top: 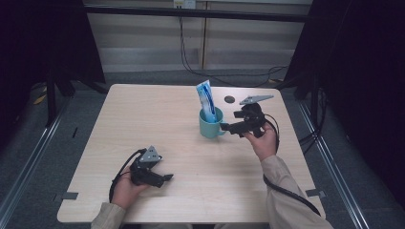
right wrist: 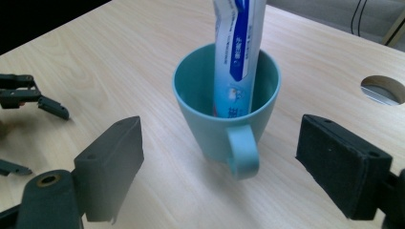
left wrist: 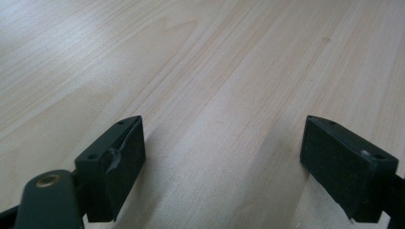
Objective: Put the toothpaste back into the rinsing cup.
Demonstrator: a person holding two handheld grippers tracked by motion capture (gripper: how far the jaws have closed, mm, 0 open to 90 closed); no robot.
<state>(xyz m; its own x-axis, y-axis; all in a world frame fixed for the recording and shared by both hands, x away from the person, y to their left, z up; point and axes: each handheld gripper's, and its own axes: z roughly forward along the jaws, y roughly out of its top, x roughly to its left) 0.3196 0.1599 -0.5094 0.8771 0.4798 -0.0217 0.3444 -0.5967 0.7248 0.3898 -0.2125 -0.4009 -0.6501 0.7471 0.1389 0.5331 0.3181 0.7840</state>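
Observation:
A teal mug [top: 210, 125] stands upright right of the table's middle, its handle [right wrist: 243, 155] turned toward my right gripper. A white and blue toothpaste tube [top: 206, 100] stands in it, leaning against the rim [right wrist: 239, 40]. My right gripper [top: 223, 127] is open just right of the mug; in its own view its jaws stand wide apart short of the handle, touching nothing [right wrist: 219, 162]. My left gripper [top: 167, 178] rests near the front left of the table, open, with bare wood between its jaws [left wrist: 222, 157].
The light wooden table [top: 157, 124] has a round cable hole [top: 229, 99] behind the mug. Black frame posts and cables stand beyond the far edge. The left gripper [right wrist: 28, 95] shows far off in the right gripper view.

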